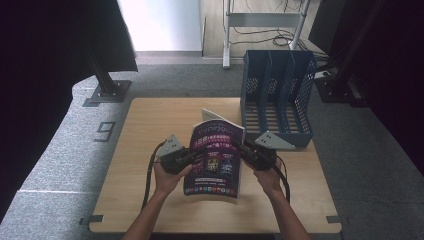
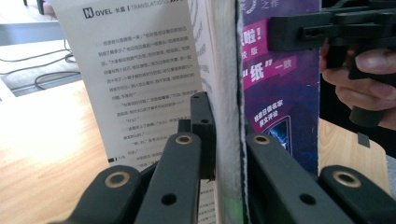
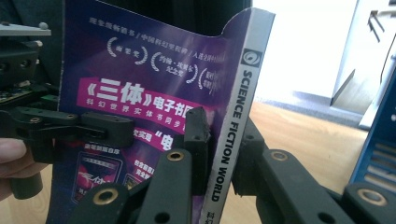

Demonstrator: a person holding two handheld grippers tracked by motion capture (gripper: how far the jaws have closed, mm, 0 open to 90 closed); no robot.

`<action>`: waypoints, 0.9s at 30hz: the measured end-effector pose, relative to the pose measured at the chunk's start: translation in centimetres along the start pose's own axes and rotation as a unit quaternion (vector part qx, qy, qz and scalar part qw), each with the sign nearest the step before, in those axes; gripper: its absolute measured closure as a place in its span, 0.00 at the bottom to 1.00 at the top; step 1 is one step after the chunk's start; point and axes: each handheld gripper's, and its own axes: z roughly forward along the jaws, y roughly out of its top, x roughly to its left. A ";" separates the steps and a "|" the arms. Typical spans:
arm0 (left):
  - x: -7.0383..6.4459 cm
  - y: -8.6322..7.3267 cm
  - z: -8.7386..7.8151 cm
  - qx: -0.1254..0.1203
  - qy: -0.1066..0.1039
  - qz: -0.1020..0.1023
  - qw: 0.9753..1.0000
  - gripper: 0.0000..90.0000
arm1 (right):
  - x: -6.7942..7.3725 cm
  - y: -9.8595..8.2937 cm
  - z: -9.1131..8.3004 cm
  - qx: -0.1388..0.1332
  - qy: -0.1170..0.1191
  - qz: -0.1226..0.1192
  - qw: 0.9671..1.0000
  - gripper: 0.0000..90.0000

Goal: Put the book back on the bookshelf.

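Between the two grippers: a purple magazine [image 1: 215,157] is held up off the worktop [image 1: 145,130], standing tall with its cover facing the person
Left gripper [image 1: 186,158]: its fingers are squeezed tight on the open page edge of the magazine [image 2: 280,93], one finger on the cover side and one on the inside
Right gripper [image 1: 243,150]: its fingers [image 3: 196,135] are pinched on the spine side, where the words SCIENCE FICTION WORLD run down the magazine [image 3: 140,84]
Loose page [image 2: 140,79]: it fans out beside the left fingers, with small black print on it
Blue file rack [image 1: 276,97]: it stands on the worktop past the right fingers, near but not touching the magazine
Hands: one hand [image 1: 167,180] holds each gripper from below
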 end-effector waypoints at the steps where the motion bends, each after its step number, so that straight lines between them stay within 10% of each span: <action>1: 0.1 0.2 0.0 -0.001 0.001 0.001 1.000 0.97 | 0.0 0.2 0.1 -0.003 -0.001 -0.004 1.000 0.87; 8: 0.4 1.5 0.1 -0.008 0.009 0.014 1.000 0.97 | -0.1 1.2 0.2 -0.026 0.001 -0.020 0.999 0.88; 27: 0.3 -1.0 -0.6 -0.008 -0.009 -0.001 1.000 0.85 | 0.9 -1.2 -1.5 -0.027 0.010 -0.050 0.998 0.90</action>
